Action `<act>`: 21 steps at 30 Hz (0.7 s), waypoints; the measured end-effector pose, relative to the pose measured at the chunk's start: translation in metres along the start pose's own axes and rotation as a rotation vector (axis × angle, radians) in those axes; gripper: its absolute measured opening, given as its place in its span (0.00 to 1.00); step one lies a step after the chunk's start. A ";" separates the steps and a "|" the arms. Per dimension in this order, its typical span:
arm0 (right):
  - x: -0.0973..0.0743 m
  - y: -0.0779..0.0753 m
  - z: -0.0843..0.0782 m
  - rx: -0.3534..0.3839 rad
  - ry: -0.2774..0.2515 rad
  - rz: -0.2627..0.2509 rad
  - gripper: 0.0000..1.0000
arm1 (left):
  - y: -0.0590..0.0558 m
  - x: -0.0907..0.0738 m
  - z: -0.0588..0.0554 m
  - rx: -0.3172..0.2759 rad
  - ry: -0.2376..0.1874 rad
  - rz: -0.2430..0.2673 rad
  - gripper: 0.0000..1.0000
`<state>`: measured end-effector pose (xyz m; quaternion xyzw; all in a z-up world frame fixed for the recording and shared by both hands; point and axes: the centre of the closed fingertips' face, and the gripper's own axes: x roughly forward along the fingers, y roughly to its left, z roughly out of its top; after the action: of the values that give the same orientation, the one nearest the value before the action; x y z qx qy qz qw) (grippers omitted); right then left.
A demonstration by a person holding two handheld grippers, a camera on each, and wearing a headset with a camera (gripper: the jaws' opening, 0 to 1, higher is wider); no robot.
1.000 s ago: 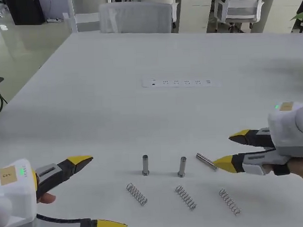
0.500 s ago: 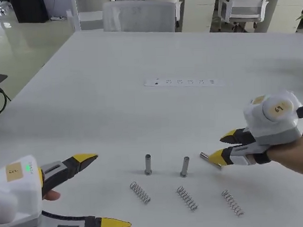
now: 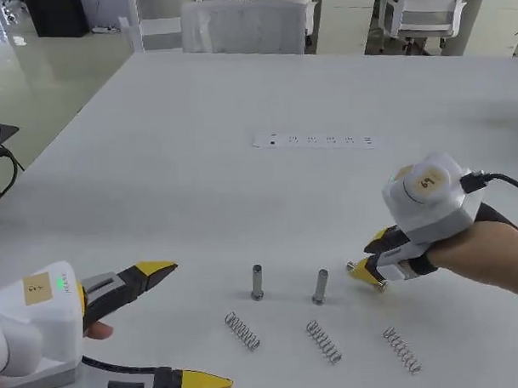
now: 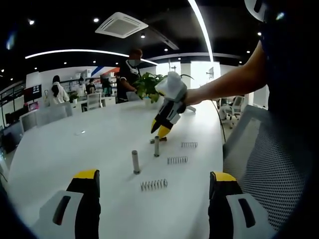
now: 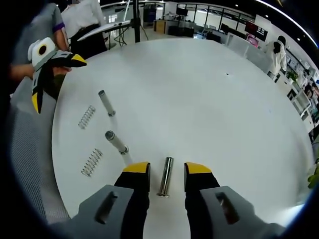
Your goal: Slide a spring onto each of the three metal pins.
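Right gripper (image 3: 372, 256) is moved in on the lying pin (image 5: 166, 179), now bracketed, untouched, between its parted jaws. Left gripper (image 3: 194, 326) is held open, well apart from that pin; three springs (image 3: 323, 341) are laid near it.

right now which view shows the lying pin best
The right gripper view: the pin lies whole between the right gripper's open jaws. In the head view that gripper hides most of it; in the left gripper view it is small and partly hidden.
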<state>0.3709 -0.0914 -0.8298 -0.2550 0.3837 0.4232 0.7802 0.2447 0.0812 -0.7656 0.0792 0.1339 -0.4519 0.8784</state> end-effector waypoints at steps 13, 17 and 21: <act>0.012 -0.002 -0.004 0.034 0.079 0.011 0.15 | -0.001 0.001 0.000 -0.005 0.001 -0.005 0.88; 0.015 -0.002 -0.004 0.032 0.095 0.010 0.14 | -0.001 0.002 0.000 -0.007 0.002 -0.005 0.87; 0.019 -0.002 -0.007 0.023 0.125 0.009 0.12 | -0.001 0.002 0.000 -0.009 0.001 -0.004 0.87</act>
<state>0.3763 -0.0883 -0.8486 -0.2704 0.4376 0.4055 0.7556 0.2445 0.0791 -0.7666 0.0753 0.1367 -0.4529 0.8778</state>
